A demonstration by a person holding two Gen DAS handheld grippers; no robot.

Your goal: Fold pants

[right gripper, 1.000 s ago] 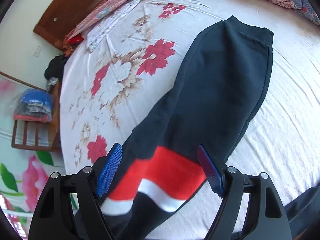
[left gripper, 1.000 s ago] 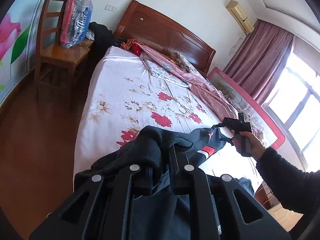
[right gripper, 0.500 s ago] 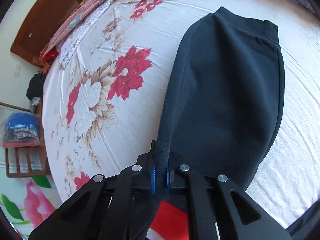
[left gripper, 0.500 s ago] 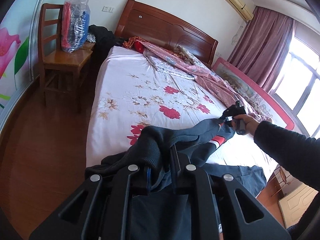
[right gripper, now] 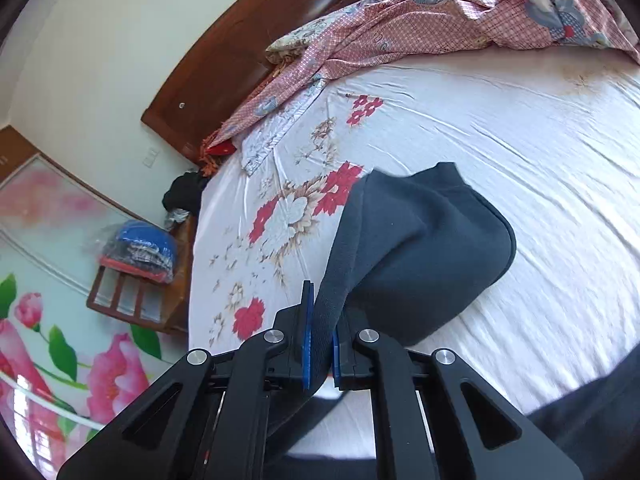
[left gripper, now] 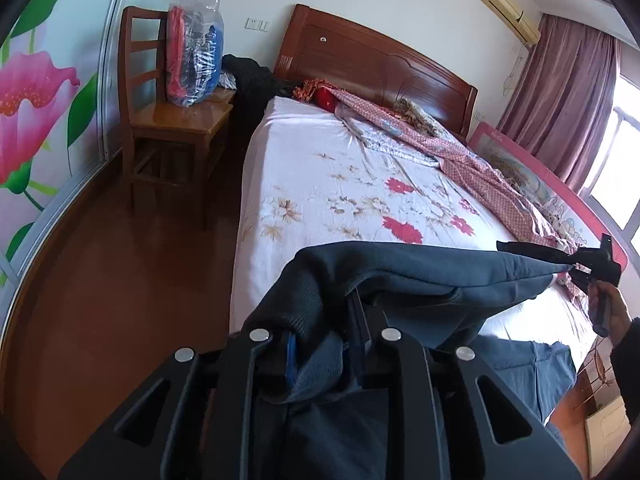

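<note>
Dark navy pants (left gripper: 420, 276) hang stretched in the air between my two grippers, above the near end of the bed. My left gripper (left gripper: 326, 354) is shut on a bunched part of the pants close to the camera. My right gripper (right gripper: 320, 354) is shut on the edge of a pant leg (right gripper: 420, 248), whose cuff end droops onto the sheet. In the left wrist view the right gripper (left gripper: 576, 266) shows at the far right, held by a hand, with the pants pulled taut to it.
The bed has a white sheet with red flowers (left gripper: 360, 208) and a wooden headboard (left gripper: 360, 60). A pink checked quilt (right gripper: 420, 12) lies along the far side. A wooden chair with a plastic bag (left gripper: 192, 68) stands left of the bed. Wooden floor (left gripper: 100, 280) lies at left.
Both grippers have risen and moved apart, lifting the pants and pulling them taut. The right gripper, open a second ago, closed on the pant leg edge and holds it up.
</note>
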